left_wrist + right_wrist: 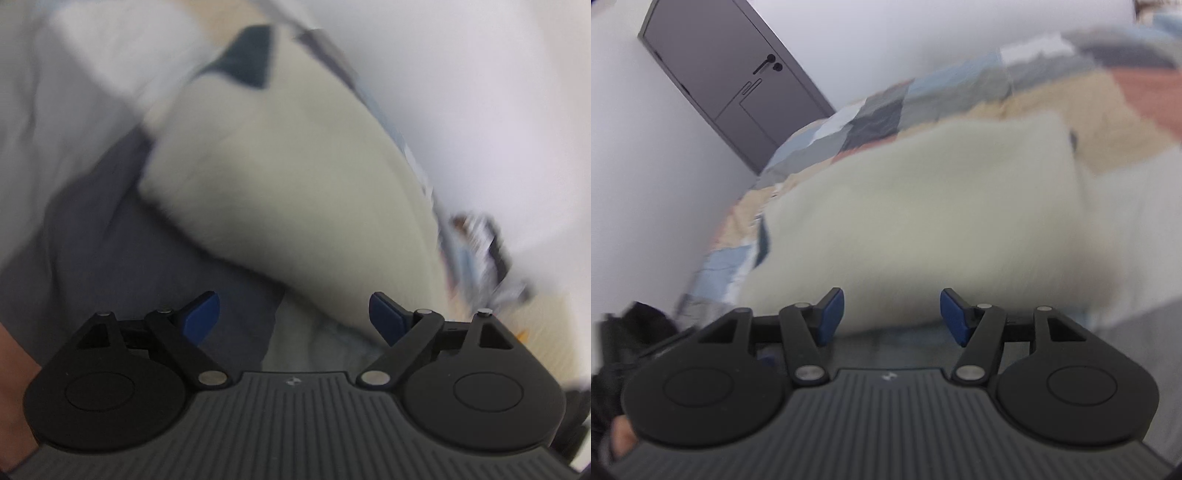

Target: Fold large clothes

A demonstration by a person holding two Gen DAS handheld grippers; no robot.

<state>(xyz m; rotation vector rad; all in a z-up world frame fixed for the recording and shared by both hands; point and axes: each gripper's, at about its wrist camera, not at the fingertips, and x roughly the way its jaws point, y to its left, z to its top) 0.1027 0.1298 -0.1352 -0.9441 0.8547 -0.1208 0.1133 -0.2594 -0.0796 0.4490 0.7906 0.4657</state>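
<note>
The left gripper point(294, 317) has its blue-tipped fingers point(201, 317) spread wide with nothing between the pads; no cloth is gripped. Just beyond them, toward 12 o'clock, lies the cream garment point(295, 177), a thick, folded-looking bundle running from about 5 o'clock up to 11 o'clock in the left wrist view, with a dark blue patch point(251, 59) at its far end. A grey cloth point(122, 236) lies beside it at 9 o'clock, and white bedding point(74, 74) at 10 o'clock.

The right gripper point(892, 317) holds its fingers point(831, 317) about half apart, likewise empty, the pads clear of the fabric. Straight ahead at 12 o'clock the same cream garment point(923, 206) stretches across a bed with a patchwork cover point(886, 107). The view is blurred, so whether the fingertips brush the garment's near edge cannot be settled. A grey door point(731, 85) stands at 10 o'clock in a white wall point(646, 177).
</note>
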